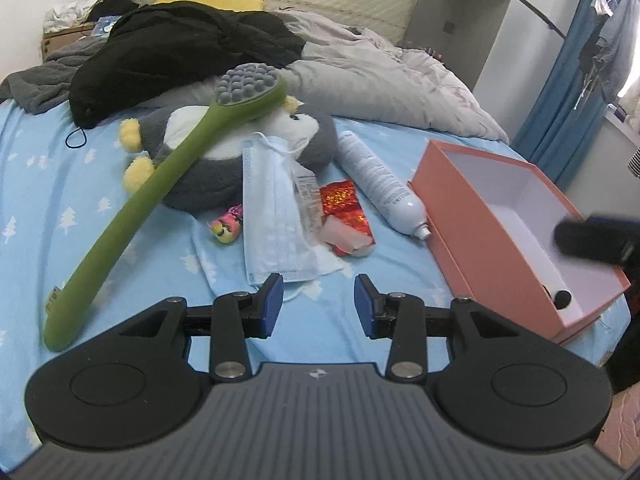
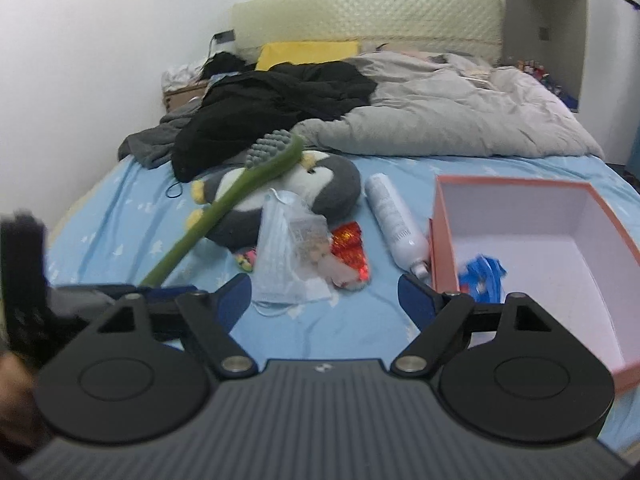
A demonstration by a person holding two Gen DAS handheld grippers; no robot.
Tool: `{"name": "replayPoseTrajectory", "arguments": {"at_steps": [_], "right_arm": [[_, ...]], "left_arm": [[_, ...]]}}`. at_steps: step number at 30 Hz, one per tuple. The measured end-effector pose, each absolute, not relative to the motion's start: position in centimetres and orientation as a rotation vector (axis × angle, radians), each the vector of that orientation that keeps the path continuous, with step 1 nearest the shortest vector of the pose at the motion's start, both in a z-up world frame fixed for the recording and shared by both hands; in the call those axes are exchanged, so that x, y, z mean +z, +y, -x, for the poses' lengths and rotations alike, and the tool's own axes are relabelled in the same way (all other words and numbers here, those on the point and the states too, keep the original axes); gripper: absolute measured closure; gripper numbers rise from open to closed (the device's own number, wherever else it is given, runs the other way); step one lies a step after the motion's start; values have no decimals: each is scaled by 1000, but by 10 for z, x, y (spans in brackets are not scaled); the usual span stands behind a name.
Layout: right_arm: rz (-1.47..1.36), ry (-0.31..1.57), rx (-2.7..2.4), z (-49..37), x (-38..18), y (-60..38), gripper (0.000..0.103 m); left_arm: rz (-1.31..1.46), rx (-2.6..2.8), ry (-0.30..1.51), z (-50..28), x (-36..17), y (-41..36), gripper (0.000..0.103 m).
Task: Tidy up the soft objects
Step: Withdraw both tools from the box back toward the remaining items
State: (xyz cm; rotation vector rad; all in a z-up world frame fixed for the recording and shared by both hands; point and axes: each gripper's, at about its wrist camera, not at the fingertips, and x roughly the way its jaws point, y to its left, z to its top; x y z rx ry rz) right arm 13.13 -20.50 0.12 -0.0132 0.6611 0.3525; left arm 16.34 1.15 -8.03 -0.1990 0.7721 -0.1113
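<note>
A bed [image 1: 48,184] covered by a light blue sheet with white tree prints is seen ahead of both pairs of fingers, with a quilted cream headboard [image 2: 366,16] and white wall at its far end. A grey duvet [image 2: 448,116] and a black garment [image 1: 180,48] are heaped far beyond the fingers.

A pink cardboard box [image 1: 472,236] with a white interior is set to the right of the left gripper [image 1: 319,304], whose fingers are spread over bare sheet. Blue fabric [image 2: 482,272] is seen in the box, just beyond the right finger of the right gripper [image 2: 325,300], which is likewise spread and holding nothing.

Straight beyond the fingers a grey penguin plush [image 1: 224,152] is lain, with a green long-handled brush [image 1: 152,196] resting across it. A white spray bottle [image 1: 380,184] is placed between plush and box. A blue face mask [image 1: 272,216] is nearest the left fingers, touching a red foil packet [image 1: 344,208].
</note>
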Motion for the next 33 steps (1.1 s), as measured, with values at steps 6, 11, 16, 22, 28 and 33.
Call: {"name": "replayPoseTrajectory", "arguments": {"at_steps": [6,11,16,22,28,33], "right_arm": [[23,720,429,-162,33,-180,21],[-9,751,514,-173,36,-165,21],[-71,901,523,-191,10,-163,21],[-41,905,526,-194,5,-155,21],[-34,931,549,-203,0,-148,21],[-17,983,566,-210,-17,-141,21]], "left_arm": [[208,-87,804,-183,-95,15,58],[212,-87,830,-191,-105,11,58],[221,-93,838,-194,-111,11,58],[243,-72,840,-199,-116,21,58],[260,-61,843,-205,-123,29,58],[267,-60,857,-218,-135,33,58]]}}
